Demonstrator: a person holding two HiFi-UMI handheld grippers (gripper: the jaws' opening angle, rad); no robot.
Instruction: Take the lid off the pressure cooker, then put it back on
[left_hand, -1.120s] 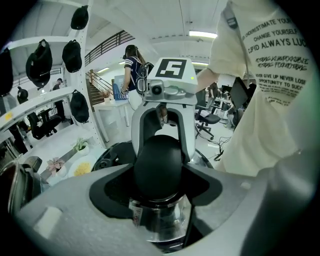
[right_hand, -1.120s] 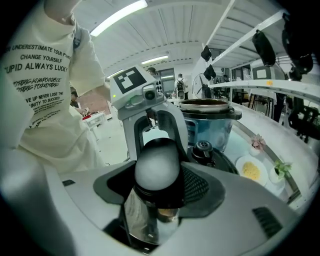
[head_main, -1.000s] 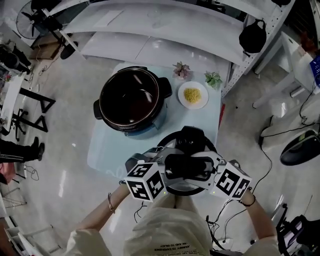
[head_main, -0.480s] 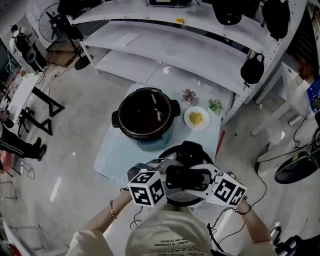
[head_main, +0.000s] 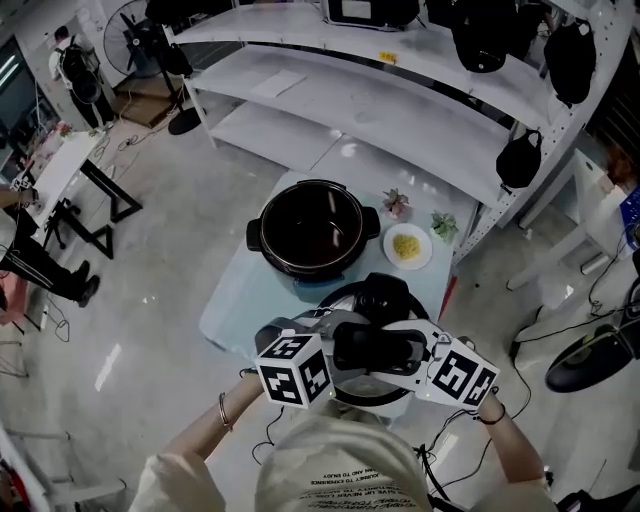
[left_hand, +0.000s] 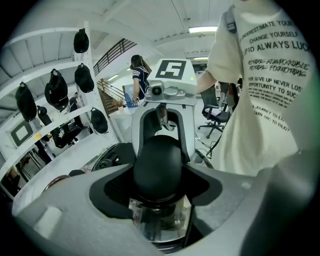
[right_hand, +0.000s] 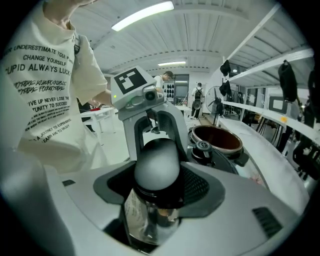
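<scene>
Lid held off the open pressure cooker by both grippers

The lid (head_main: 383, 298) is off the pressure cooker (head_main: 314, 230) and is held over the near edge of the table (head_main: 243, 292), close in front of the person. The left gripper (head_main: 338, 346) and the right gripper (head_main: 418, 352) come to it from opposite sides. Each one is clenched on one rounded end of the black handle (head_main: 377, 348) on top of the lid; both gripper views show the jaws tight around that end. The cooker stands open near the middle of the table, with its dark inner pot bare. A small plate (head_main: 407, 246) with yellow food is just beside the cooker, toward the right edge. Two little plants (head_main: 396, 203) stand at the far right corner.
</scene>
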